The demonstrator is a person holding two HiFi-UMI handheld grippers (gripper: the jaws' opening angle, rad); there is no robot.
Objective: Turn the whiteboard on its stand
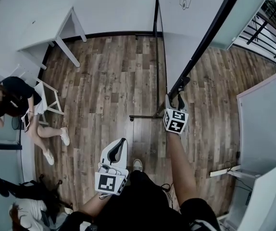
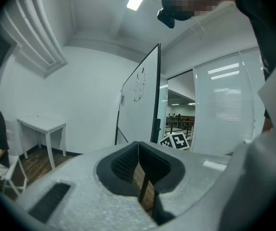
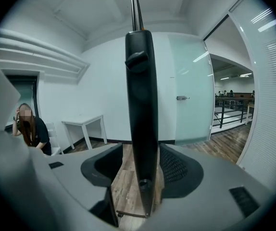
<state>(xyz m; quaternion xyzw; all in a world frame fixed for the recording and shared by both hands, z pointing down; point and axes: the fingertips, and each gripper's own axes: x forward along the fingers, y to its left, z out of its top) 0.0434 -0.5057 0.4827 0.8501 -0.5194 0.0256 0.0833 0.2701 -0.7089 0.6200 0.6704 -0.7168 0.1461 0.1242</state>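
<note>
gloss, sheen and grain

the white whiteboard panel (image 1: 181, 37) is smooth and faintly glossy; its black edge frame (image 3: 140, 105) has a dull sheen. the brown plank floor (image 1: 114, 76) shows matt wood grain. the black pads (image 2: 125, 163) of the left gripper (image 2: 138, 144) are ribbed.

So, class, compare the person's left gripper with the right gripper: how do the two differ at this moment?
The left gripper has its jaws together with nothing between them; the right gripper has its jaws wide apart around the whiteboard, at its black frame edge. The left gripper hangs back, clear of the board, while the right gripper reaches out to it. Both are white, with black pads and a marker cube.
</note>
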